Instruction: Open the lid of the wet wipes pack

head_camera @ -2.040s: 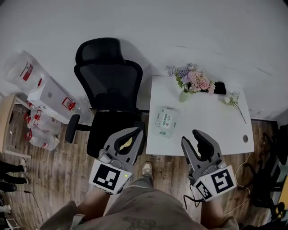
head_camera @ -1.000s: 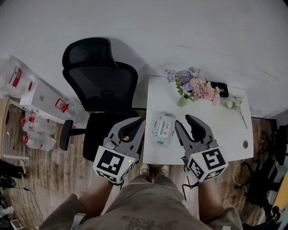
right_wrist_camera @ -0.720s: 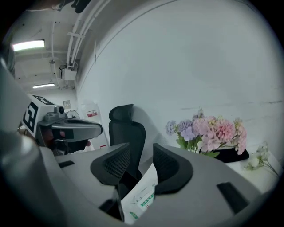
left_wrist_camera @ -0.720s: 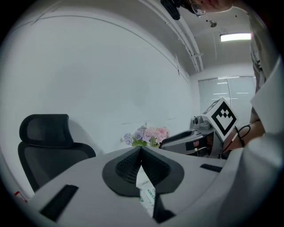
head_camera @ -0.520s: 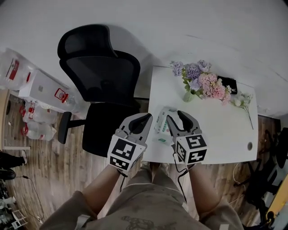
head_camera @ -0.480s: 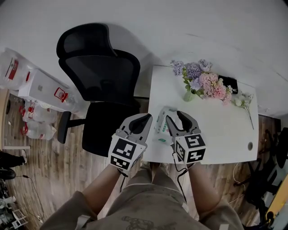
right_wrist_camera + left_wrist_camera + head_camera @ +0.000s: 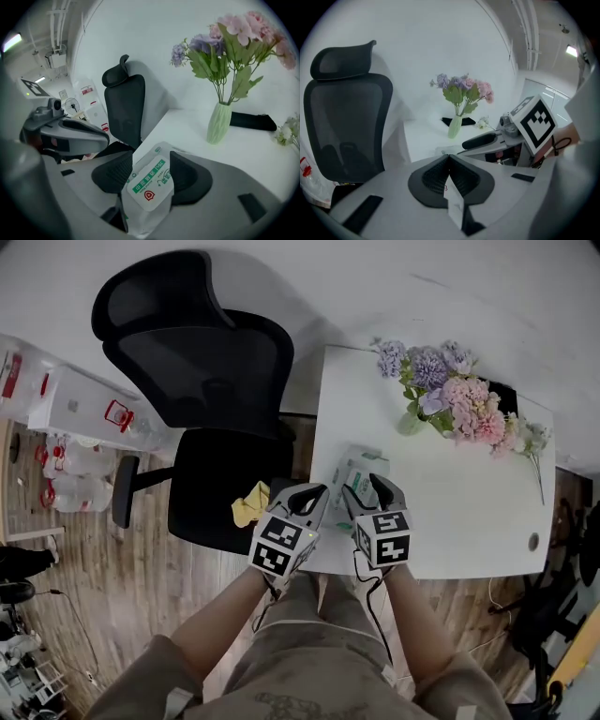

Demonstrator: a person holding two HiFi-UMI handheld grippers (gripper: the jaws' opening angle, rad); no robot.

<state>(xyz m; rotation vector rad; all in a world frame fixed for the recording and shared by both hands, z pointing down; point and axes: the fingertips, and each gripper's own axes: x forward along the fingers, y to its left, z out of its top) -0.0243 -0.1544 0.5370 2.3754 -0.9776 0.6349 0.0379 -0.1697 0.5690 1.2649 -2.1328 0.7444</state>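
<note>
Just now the risks run across the scene from the office chair [image 7: 202, 381] to the flowers. The chair stands close against the left edge of the white table [image 7: 450, 502], with a yellow cloth [image 7: 248, 505] on its seat. That open side is where anything pushed off the table would fall.

The left gripper [image 7: 449, 161] has its jaws pressed together with nothing caught in them, and it hangs near the table's front left corner, just beside the pack. With its jaws together like that it cannot pinch a flap. If it goes in without spreading, it will likely only prod the pack sideways.

The wet wipes pack [image 7: 354, 468] lies flat near that same corner, label side up. It is soft, so a hard squeeze could buckle it and crease the lid.

The right gripper [image 7: 367, 488] has its jaws spread, one on each side of the pack's near end, with the green-and-white lid label between them. Whether the pads already press on the pack's sides is hard to tell. If they hold too loosely, pulling on the lid may lift or drag the whole pack toward the edge. If they sit over the label itself, they would pin shut the lid that has to open.

The vase [image 7: 409, 423] of flowers stands well apart at the back, so it is in little danger.
</note>
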